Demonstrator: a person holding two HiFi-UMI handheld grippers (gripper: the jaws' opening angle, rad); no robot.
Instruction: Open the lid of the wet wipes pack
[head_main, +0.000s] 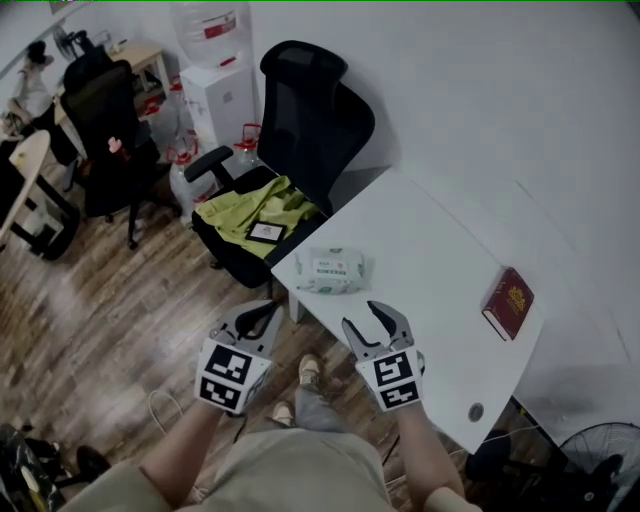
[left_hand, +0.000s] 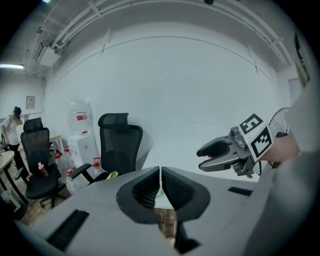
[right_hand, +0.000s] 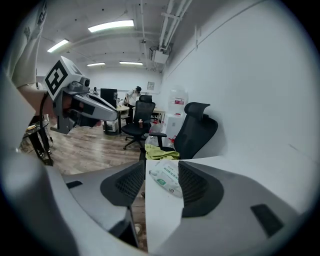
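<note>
White film with pale green print is seen on the wet wipes pack (head_main: 331, 269), which is laid flat on the white bench (head_main: 430, 300), near the corner turned toward the black office chair (head_main: 310, 130). The pack is touched by neither tool, and whether its lid is raised cannot be told.

The left tool (head_main: 262, 315) is held just off the bench's edge, above the wooden floor (head_main: 100, 310). Its jaws are pressed together: only a thin slit is left between the pads in the left gripper view, and nothing is caught there.

The right tool (head_main: 375, 322) is held over the near edge of the bench, beside the left one. Its jaws are spread wide and nothing is gripped. In the right gripper view the pack is framed between them, but it lies well ahead of the pads and apart from them. Both tools are pointed toward the pack and tilted downward.

A red book (head_main: 508, 303) is laid on the bench to the right, well apart from the pack. A yellow-green cloth (head_main: 265, 205) is spread over the chair's seat, and a small dark-framed card (head_main: 267, 232) is placed on it. A water dispenser (head_main: 215, 90) is stood behind the chair.
</note>
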